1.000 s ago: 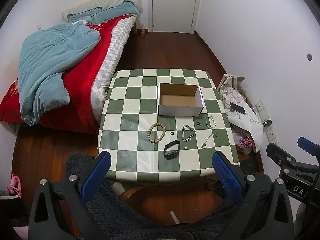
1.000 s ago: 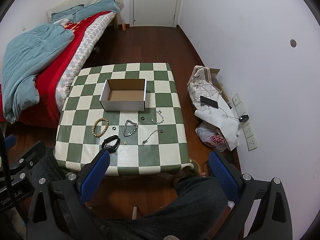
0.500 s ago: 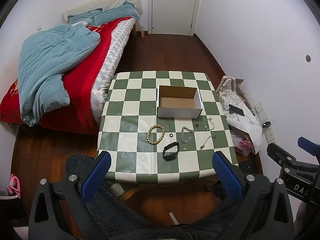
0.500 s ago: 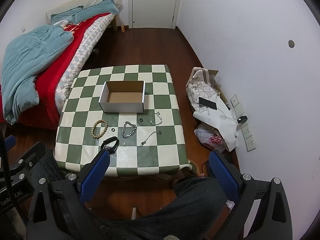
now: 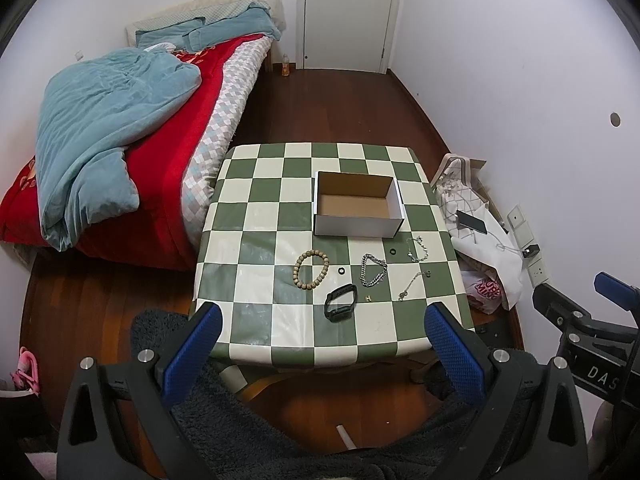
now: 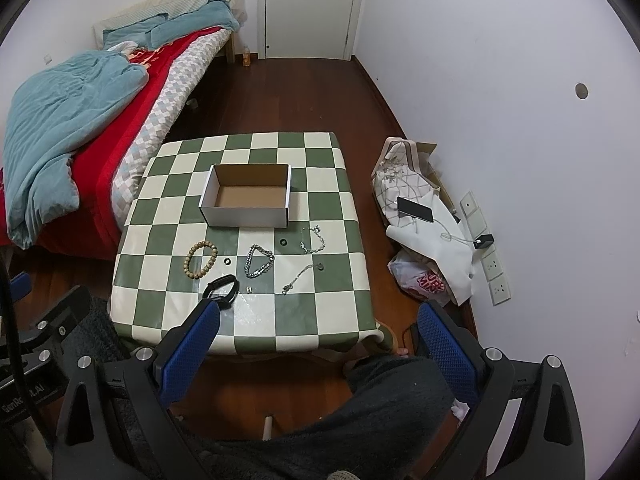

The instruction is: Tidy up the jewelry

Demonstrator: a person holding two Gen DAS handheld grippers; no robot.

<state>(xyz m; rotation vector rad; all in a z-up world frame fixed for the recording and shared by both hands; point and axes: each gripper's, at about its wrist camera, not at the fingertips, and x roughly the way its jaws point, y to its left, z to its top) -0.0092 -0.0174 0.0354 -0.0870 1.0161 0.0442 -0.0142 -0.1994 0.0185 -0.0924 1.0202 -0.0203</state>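
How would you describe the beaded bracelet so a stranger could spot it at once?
Find the checkered table, then the open cardboard box on it. Nearer the camera and left lies the beaded bracelet: a ring of round tan beads, unlike the silver chains and black band beside it.

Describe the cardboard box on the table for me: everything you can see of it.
The box is a shallow, open-topped rectangular carton, white outside with a plain brown cardboard inside. It has no lid or flaps showing and nothing inside. It sits flat and upright on the green-and-cream checkered table, towards the far side, its long side facing the cameras. All the jewelry lies on the cloth nearer than it; nothing touches it but the table.
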